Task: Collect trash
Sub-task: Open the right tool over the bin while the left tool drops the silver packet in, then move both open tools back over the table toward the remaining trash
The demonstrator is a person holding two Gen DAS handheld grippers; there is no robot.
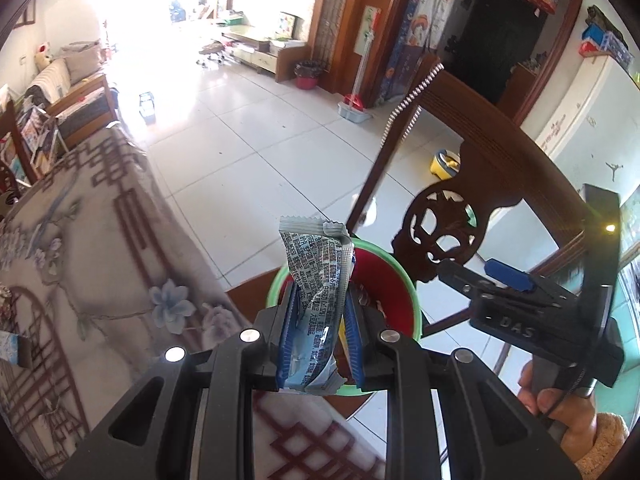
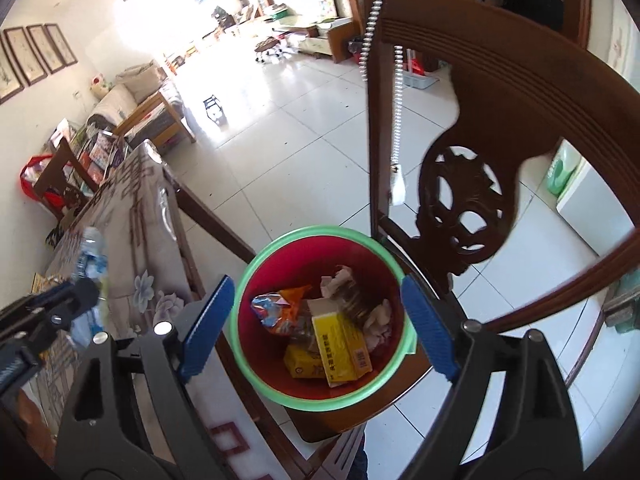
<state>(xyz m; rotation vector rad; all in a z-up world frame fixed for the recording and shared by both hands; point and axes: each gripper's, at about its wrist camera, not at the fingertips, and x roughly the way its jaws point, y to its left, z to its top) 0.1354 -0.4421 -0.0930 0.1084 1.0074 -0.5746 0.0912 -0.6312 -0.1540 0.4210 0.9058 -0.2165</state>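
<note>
Left wrist view, L to R: patterned tablecloth [image 1: 100,260] is covering the table at left; left gripper [image 1: 320,320] is pinching a crumpled blue-and-white wrapper [image 1: 316,292] betw. its blue pads, wrapper standing upright above the green-rimmed red bin [image 1: 394,300]; carved wooden chair [image 1: 460,208] is standing behind the bin; a hand [image 1: 560,396] is gripping the right tool's handle. Right wrist view, L to R: plastic bottle [image 2: 90,260] is lying on the cloth; right gripper [image 2: 318,316] is hanging w/ jaws spread wide, nothing betw. them, directly over the bin [image 2: 256,280]; bin is holding a yellow box [image 2: 340,344], orange packet [image 2: 280,308], crumpled tissue [image 2: 340,280].
</note>
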